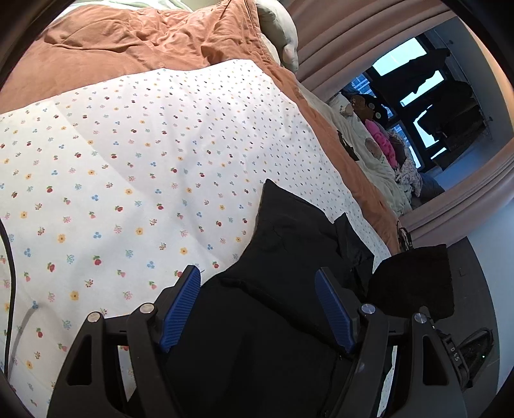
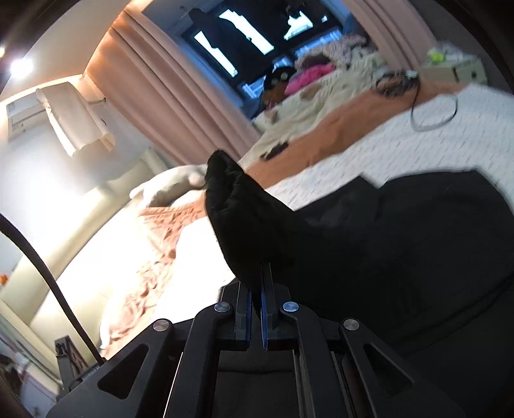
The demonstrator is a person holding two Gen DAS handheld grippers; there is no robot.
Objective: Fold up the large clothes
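Note:
A large black garment (image 1: 282, 257) lies on the white flowered sheet (image 1: 128, 154) of a bed. In the left wrist view my left gripper (image 1: 257, 283) is open, its blue pads (image 1: 180, 308) spread just above the garment's near part. In the right wrist view my right gripper (image 2: 257, 273) is shut on a lifted fold of the black garment (image 2: 244, 205), which stands up as a peak above the closed fingers while the rest (image 2: 417, 257) lies on the sheet. The view is motion-blurred.
An orange duvet (image 1: 144, 41) covers the far bed, with a pale pillow (image 1: 279, 29). A heap of clothes (image 1: 385, 141) lies by the dark window and pink curtains (image 2: 154, 96). A cable (image 2: 433, 112) lies on the sheet. The bed edge and floor (image 1: 482, 257) lie right.

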